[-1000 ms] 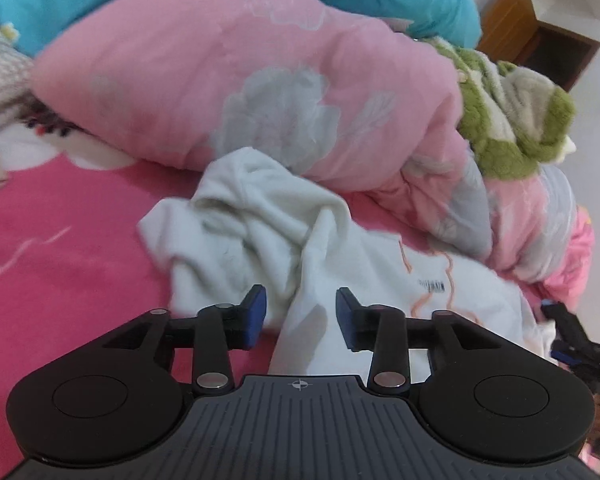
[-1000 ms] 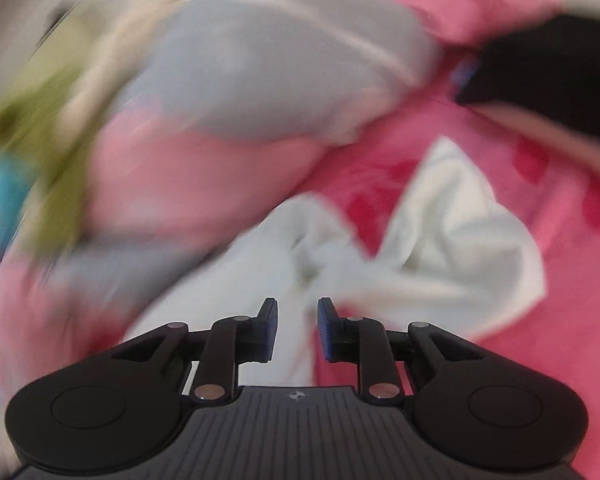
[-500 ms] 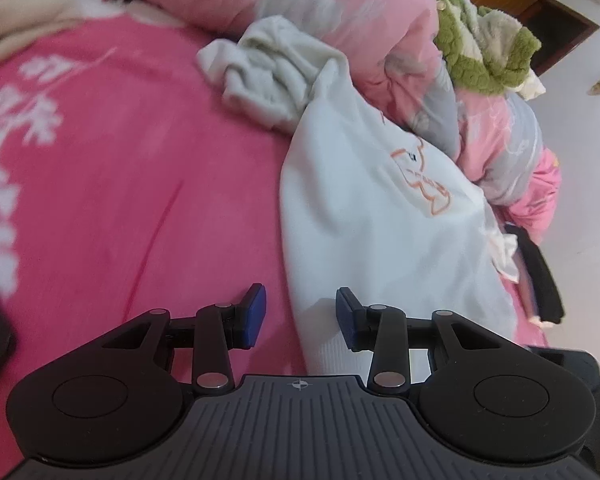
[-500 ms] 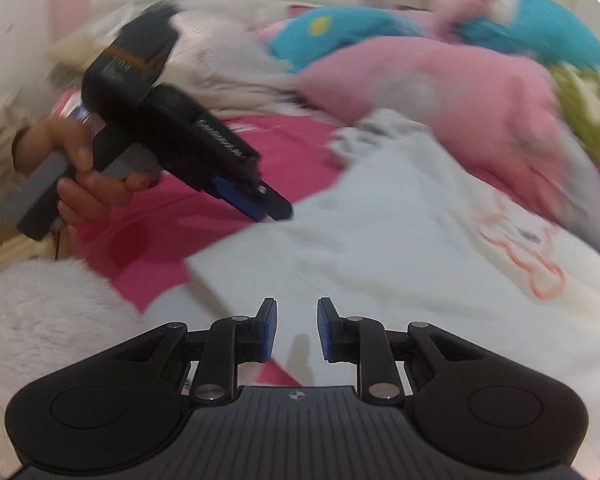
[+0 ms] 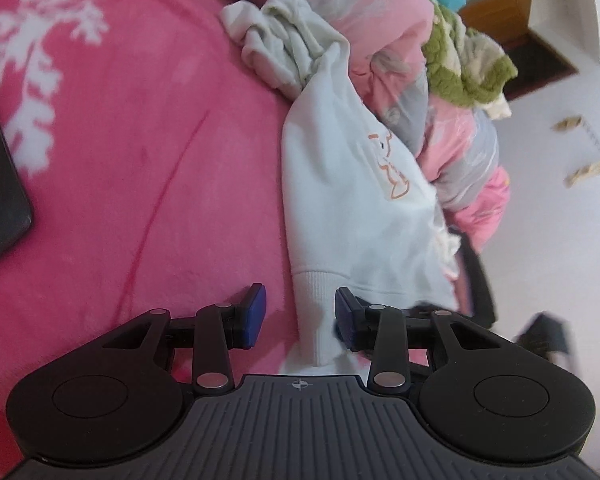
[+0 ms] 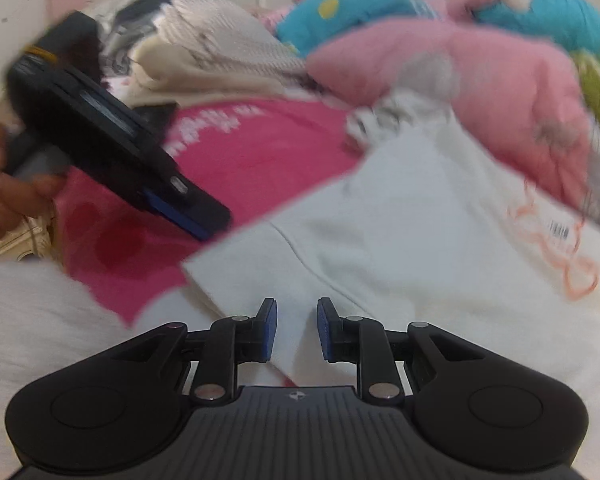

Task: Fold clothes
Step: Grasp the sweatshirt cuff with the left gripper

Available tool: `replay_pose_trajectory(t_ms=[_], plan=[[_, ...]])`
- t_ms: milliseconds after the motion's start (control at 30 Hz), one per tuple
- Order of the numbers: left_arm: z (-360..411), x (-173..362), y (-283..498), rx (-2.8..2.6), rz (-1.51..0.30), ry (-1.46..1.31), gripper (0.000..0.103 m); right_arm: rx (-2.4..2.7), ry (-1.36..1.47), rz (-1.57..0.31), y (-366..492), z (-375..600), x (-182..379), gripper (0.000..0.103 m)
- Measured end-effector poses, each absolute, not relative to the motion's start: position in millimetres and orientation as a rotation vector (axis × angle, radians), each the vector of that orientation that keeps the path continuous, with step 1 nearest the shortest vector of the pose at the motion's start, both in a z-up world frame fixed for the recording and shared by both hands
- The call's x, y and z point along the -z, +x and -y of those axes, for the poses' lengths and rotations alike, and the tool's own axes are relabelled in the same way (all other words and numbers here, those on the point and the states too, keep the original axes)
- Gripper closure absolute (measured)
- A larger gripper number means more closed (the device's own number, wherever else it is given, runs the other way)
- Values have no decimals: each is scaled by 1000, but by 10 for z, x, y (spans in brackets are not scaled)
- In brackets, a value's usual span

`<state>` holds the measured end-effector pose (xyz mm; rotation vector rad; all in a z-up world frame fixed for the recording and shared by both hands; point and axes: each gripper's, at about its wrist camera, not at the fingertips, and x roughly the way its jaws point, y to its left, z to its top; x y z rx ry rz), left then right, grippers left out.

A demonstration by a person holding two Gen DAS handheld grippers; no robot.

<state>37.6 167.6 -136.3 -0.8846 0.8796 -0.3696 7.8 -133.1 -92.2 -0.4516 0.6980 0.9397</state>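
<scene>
Left wrist view: my left gripper (image 5: pixel 298 316) sits low over the ribbed hem of the white sweatshirt (image 5: pixel 352 200), which lies stretched along the pink bed cover (image 5: pixel 132 152) with its upper part bunched against the pink quilt (image 5: pixel 384 28). The fingers stand partly open with the hem band between them; the right pad looks to be touching the cloth, the left pad is clear of it, so I judge nothing is gripped. Risk here: closing from this offset could catch only one layer of the hem, or nip the bed cover with it, and any lift would then drag the bedding.

Right wrist view: my right gripper (image 6: pixel 296 330) hovers at the same hem, further along, fingers narrowly open, white cloth beneath and between them, not pinched so far as I can see. The left gripper shows at the left, held in a hand (image 6: pixel 4 192), near the sweatshirt's corner. The picture is blurred, so contact is uncertain. Risks: uneven grips skewing the garment, and the bunched top snagging on the quilt when the hem is pulled.
</scene>
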Motion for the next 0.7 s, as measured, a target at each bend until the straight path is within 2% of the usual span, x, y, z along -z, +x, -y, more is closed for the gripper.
replay_pose_trajectory(t_ms=[167, 700], plan=[[-1588, 1382, 447, 385, -893, -857, 66, -947, -279, -716, 217, 1528, 991, 80], [-1549, 1547, 835, 449, -882, -980, 69, -940, -100, -713, 265, 1709, 1106, 80]])
